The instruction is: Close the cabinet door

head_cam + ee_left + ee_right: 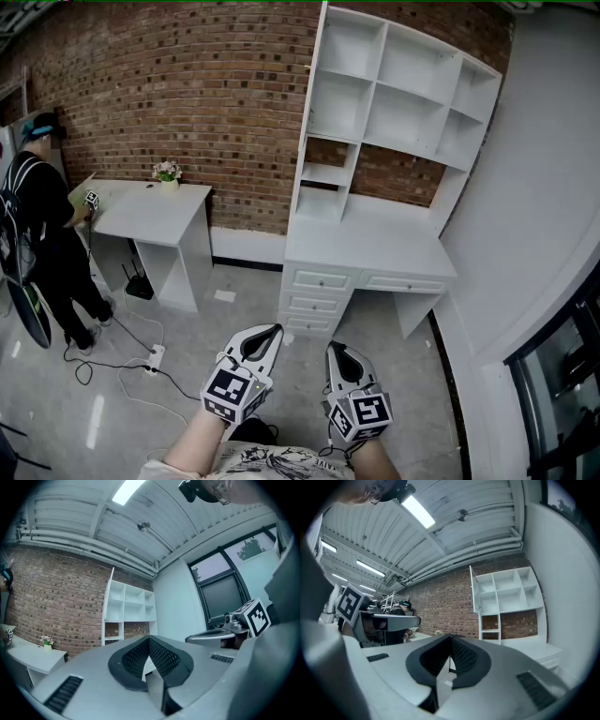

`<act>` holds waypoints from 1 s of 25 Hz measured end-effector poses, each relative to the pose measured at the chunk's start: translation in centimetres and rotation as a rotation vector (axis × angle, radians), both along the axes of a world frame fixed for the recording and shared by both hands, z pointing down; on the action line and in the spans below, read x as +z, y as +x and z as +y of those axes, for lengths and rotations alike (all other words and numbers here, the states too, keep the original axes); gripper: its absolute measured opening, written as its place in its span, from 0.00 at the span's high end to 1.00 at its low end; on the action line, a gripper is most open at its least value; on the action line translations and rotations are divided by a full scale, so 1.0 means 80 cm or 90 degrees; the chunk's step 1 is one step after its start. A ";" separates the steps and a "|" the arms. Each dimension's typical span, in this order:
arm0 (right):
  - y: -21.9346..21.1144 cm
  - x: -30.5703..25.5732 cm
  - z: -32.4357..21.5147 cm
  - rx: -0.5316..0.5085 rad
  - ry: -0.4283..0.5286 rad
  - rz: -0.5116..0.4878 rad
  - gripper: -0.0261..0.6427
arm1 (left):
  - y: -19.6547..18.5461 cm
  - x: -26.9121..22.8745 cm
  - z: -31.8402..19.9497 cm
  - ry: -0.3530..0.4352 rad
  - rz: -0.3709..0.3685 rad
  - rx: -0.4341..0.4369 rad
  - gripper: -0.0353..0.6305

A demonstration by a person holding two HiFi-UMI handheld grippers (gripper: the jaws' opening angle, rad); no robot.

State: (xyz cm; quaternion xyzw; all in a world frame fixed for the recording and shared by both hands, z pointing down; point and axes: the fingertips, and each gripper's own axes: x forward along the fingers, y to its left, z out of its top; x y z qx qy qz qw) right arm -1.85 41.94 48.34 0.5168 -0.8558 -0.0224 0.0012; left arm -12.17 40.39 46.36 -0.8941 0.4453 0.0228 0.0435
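Note:
A white shelf unit (pixel 403 103) stands on a white desk with drawers (pixel 366 258) against the brick wall. Its narrow cabinet door (pixel 316 70) at the upper left stands open, edge-on to me; the door (pixel 474 590) also shows in the right gripper view and, thin and white (pixel 109 599), in the left one. My left gripper (pixel 273 331) and right gripper (pixel 335 348) are held level side by side at the bottom of the head view, well short of the desk. Both are shut with nothing between the pads.
A person (pixel 42 220) stands at a second white desk (pixel 150 211) on the left, which carries a small flower pot (pixel 168 172). Cables and a power strip (pixel 155 357) lie on the grey floor. A white wall and a dark window (pixel 562 375) run along the right.

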 end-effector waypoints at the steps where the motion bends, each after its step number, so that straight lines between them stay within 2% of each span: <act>1: 0.000 0.001 -0.001 0.002 -0.001 0.002 0.95 | -0.001 0.001 -0.001 -0.003 0.002 -0.001 0.94; 9: 0.015 0.010 -0.014 0.024 -0.029 -0.013 0.95 | 0.005 0.001 -0.014 -0.031 0.006 -0.002 0.94; 16: 0.032 0.014 -0.039 0.051 -0.019 -0.021 0.95 | 0.016 0.012 -0.035 -0.025 0.011 0.010 0.94; 21: 0.031 0.019 -0.075 0.054 -0.024 -0.025 0.95 | 0.008 0.024 -0.067 -0.032 0.006 0.005 0.94; 25: 0.022 0.025 -0.116 0.053 -0.024 -0.012 0.95 | -0.006 0.025 -0.109 -0.024 0.022 -0.009 0.94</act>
